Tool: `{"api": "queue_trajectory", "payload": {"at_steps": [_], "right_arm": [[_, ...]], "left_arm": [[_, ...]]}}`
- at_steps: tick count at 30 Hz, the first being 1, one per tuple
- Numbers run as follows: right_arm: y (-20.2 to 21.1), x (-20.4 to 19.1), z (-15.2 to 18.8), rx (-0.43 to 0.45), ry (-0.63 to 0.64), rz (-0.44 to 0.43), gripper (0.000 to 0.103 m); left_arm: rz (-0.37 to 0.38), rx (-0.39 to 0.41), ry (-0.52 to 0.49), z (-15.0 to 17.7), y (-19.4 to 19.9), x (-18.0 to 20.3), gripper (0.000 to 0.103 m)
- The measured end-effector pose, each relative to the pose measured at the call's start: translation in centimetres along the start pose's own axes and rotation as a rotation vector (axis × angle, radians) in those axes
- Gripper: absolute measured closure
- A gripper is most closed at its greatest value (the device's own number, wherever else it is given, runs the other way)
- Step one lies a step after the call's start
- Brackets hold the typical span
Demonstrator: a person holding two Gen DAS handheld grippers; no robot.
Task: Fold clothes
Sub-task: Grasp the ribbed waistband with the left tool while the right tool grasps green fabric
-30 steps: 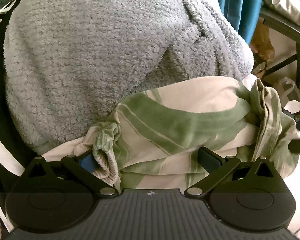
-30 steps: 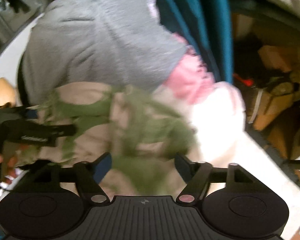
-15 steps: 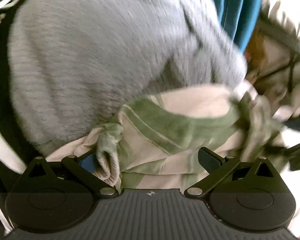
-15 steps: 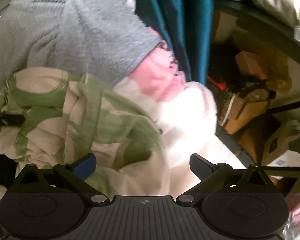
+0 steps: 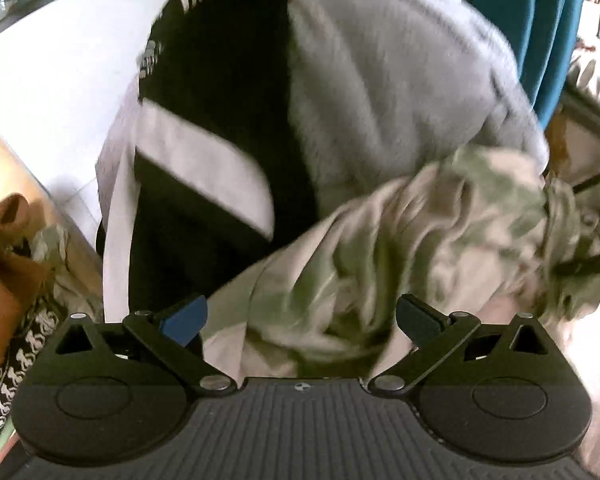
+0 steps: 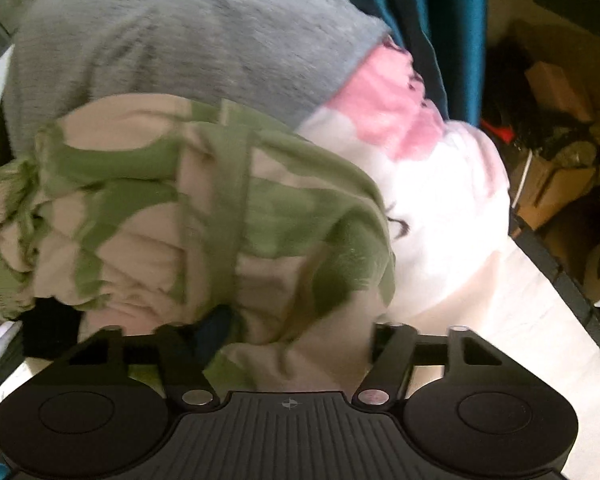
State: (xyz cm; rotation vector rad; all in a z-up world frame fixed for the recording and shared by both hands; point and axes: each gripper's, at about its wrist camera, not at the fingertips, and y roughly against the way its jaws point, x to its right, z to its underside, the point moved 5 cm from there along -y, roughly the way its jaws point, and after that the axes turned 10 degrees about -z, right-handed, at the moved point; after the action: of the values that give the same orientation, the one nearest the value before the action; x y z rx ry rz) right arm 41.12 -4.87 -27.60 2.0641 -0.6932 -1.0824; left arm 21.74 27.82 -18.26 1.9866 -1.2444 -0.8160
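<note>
The green and cream garment (image 6: 204, 216) lies bunched on the pile, in front of the grey fleece (image 6: 172, 40) and beside the pink and white top (image 6: 428, 168). The right gripper (image 6: 292, 320) has its fingers buried in the cloth, so it looks to be pinching it (I cannot tell for sure). The left gripper (image 5: 300, 316) is wide open, holding nothing, with the garment just ahead. A good next move: grab an edge with the left, then pull both sides apart slowly to flatten it.

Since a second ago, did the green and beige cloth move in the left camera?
Yes. The green and beige cloth slid right and lower against the grey fleece, uncovering a black and white garment.
</note>
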Motion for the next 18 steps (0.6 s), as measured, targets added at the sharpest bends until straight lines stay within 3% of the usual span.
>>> {"api": "queue_trajectory", "payload": {"at_steps": [3,5,9,10,12,14,15,16,18], "right_arm": [[0.0,-0.1,0.2,0.011,-0.015,-0.015,0.038],[-0.5,0.1,0.4,0.014,-0.016,-0.011,0.023],[-2.2,0.0,0.2,-0.006,0.035,0.038,0.02],[-2.6,-0.1,0.1,-0.009,0.036,0.043,0.024],[-2.8,-0.4,-0.3,-0.029,0.016,0.051,0.033],[-2.2,-1.3,-0.6,-0.048,0.028,0.077,0.058],[-1.6,-1.7,-0.6,-0.059,0.039,0.09,0.063],[-1.0,-2.2,-0.4,-0.059,0.04,0.077,0.073],[0.1,-3.0,0.0,-0.059,0.042,0.049,0.08]], "left_arm": [[0.046,-0.026,-0.026,0.4,-2.0,0.6,0.001],[0.041,-0.033,-0.071,0.7,-2.6,1.5,0.0],[0.023,-0.051,-0.137,0.9,-4.3,3.1,0.004],[0.036,-0.063,-0.137,0.9,-4.5,3.4,0.01],[0.058,-0.102,-0.138,0.6,-4.0,4.0,0.045],[0.055,-0.127,-0.142,0.4,-2.9,4.4,0.069],[0.054,-0.13,-0.127,0.4,-2.2,4.5,0.076],[0.071,-0.142,-0.099,0.6,-1.4,4.6,0.079],[0.133,-0.18,-0.03,1.0,-0.1,4.9,0.082]]}}
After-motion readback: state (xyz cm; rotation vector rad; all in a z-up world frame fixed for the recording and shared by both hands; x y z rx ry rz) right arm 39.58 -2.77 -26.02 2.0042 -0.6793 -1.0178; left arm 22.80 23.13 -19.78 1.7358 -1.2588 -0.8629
